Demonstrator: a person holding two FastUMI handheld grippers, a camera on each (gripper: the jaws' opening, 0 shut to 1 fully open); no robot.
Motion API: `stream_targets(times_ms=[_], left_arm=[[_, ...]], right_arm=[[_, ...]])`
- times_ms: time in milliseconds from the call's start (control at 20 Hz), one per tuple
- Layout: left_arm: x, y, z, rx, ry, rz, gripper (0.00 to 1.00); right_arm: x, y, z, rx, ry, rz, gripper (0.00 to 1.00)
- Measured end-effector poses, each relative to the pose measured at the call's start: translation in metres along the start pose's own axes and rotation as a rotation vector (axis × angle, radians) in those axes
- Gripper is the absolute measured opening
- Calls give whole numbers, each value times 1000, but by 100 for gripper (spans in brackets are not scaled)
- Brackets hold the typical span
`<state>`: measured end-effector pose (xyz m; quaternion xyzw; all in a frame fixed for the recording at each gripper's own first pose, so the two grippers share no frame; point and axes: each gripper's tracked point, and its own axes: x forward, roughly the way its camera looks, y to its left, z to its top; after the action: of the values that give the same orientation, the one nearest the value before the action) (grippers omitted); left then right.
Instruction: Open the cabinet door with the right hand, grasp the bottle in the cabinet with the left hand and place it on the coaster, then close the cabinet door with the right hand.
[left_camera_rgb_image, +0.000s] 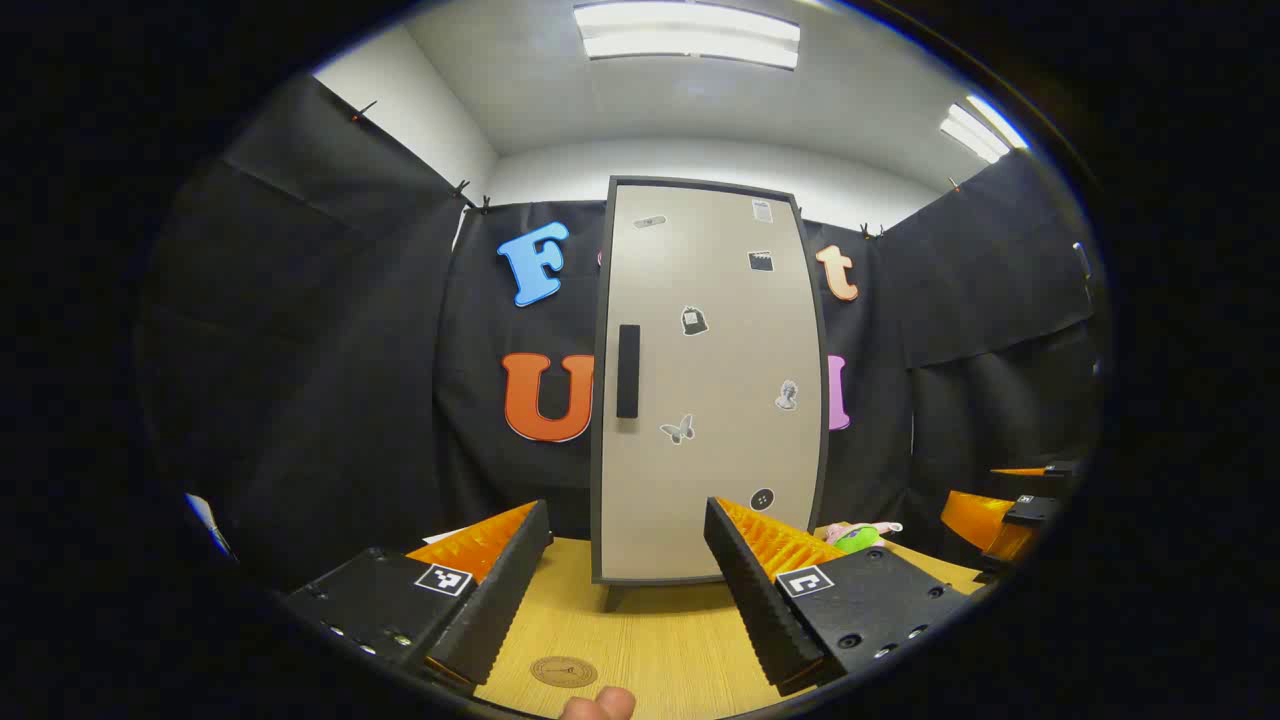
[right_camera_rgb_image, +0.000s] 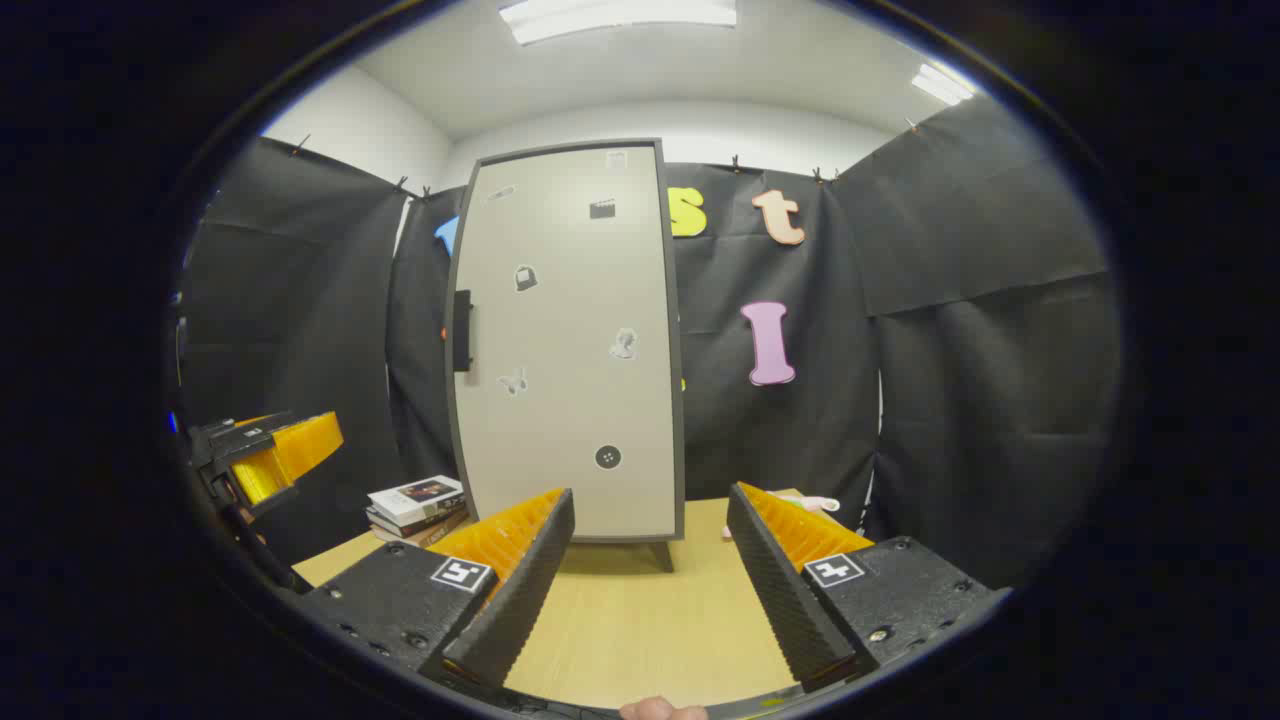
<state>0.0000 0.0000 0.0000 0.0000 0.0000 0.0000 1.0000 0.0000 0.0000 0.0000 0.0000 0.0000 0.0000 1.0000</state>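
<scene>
A tall beige cabinet (left_camera_rgb_image: 710, 380) with a dark frame stands on the wooden table, its door closed and dotted with small stickers. A black handle (left_camera_rgb_image: 628, 371) sits on the door's left edge. The same cabinet (right_camera_rgb_image: 570, 340) and its handle (right_camera_rgb_image: 462, 330) appear in the right gripper view. A round brown coaster (left_camera_rgb_image: 563, 671) lies on the table in front of the cabinet, between my left gripper's fingers. My left gripper (left_camera_rgb_image: 628, 545) is open and empty, well short of the door. My right gripper (right_camera_rgb_image: 650, 520) is open and empty too, facing the door's lower right part. The bottle is hidden.
A stack of books (right_camera_rgb_image: 418, 507) lies on the table left of the cabinet. A green and pink item (left_camera_rgb_image: 858, 537) rests to the cabinet's right. The right gripper (left_camera_rgb_image: 1010, 510) shows at the right edge of the left gripper view, the left gripper (right_camera_rgb_image: 262, 455) at the left edge of the right one.
</scene>
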Motion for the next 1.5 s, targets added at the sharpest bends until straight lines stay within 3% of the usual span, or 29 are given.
stream_targets(times_ms=[600, 650, 700, 950, 1050, 1150, 1500], left_arm=[[-2, -1, -1, 12, -3, -5, 94], [-2, -1, -2, 12, -3, -5, 94], [-2, -1, -1, 11, -3, -6, 94], [-2, -1, -2, 10, -2, -7, 94], [-2, -1, -3, 13, 2, -7, 94], [-2, -1, -3, 18, 2, -5, 94], [-2, -1, -2, 17, 2, -2, 94]], right_arm=[[2, 0, 0, -7, 0, -4, 94], [2, 0, -1, -7, 3, -4, 99], [2, 0, -1, -6, 2, -4, 94], [3, -1, -1, -3, -1, -7, 94], [4, 0, -3, 1, 7, -4, 99], [4, 0, -1, 2, 3, 0, 94], [27, 16, 18, -27, -25, 69, 99]])
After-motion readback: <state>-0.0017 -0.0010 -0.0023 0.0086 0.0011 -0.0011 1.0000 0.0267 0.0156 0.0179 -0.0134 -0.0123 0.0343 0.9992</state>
